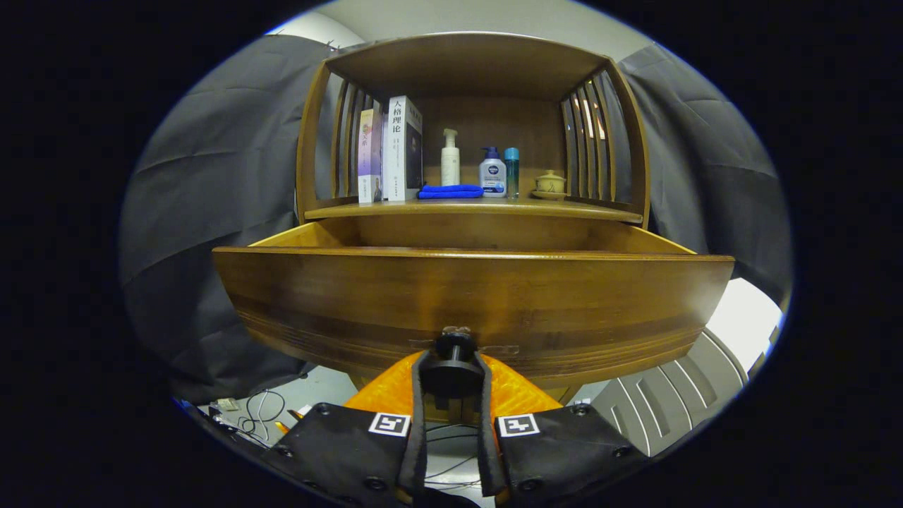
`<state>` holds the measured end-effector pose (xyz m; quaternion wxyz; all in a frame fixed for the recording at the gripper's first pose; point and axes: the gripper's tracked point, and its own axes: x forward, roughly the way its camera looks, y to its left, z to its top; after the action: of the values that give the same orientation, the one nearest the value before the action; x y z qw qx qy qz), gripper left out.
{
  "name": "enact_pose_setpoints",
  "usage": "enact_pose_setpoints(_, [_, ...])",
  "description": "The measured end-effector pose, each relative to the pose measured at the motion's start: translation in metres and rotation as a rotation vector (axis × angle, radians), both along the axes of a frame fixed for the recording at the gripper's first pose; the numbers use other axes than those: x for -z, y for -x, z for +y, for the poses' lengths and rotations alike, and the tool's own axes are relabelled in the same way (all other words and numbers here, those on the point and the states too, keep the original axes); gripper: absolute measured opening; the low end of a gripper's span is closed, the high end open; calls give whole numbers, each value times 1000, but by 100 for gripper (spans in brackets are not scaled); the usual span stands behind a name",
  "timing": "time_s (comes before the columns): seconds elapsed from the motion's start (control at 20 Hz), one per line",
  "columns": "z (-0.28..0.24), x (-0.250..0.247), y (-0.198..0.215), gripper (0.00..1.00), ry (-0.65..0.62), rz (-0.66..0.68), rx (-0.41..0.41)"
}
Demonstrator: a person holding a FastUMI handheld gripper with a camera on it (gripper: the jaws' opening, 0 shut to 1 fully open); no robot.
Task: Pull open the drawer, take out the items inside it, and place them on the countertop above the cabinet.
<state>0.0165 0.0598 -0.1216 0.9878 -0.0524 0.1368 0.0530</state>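
Gripper view: the black two-finger gripper (452,377) sits against the front of the wide, glossy brown wooden drawer (473,296), its two fingers closed in on the small dark round knob (453,347) at the bottom middle of that front panel. Both fingers appear to press on the knob's sides, so the claw is clamped on it.

The drawer is already pulled well out from under the wooden shelf board (473,209) of the cabinet. Its inside is hidden behind the tall front panel, so what lies in it cannot be told from here.

Above the drawer, on the shelf board, stand two upright books (391,152), a folded blue cloth (450,191), a white pump bottle (450,159), a white bottle with a blue cap (492,173), a slim teal bottle (511,173) and a small tan lidded cup (549,183).

As a judgement: the drawer is stiff solid wood and looks fairly heavy, with a smooth lacquered face that gives no purchase; the knob is the only sound place to hold it. It is small and round, so the fingers could slip off under a skewed pull; a straight, level pull suits it best.
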Motion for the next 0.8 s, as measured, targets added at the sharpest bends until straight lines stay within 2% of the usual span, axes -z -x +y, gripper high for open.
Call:
enact_pose_setpoints(0.15, [-4, -27, 4, 49, 16, -100, -24])
enact_pose_setpoints(0.3, [-2, -54, 11, 74, 25, -188, -41])
enact_pose_setpoints(0.45, [-4, -74, 12, 99, -39, -210, -39])
enact_pose_setpoints(0.6, [-9, -97, 10, 99, -69, -238, -29])
enact_pose_setpoints(0.8, [-11, -110, -7, 98, -95, -193, -38])
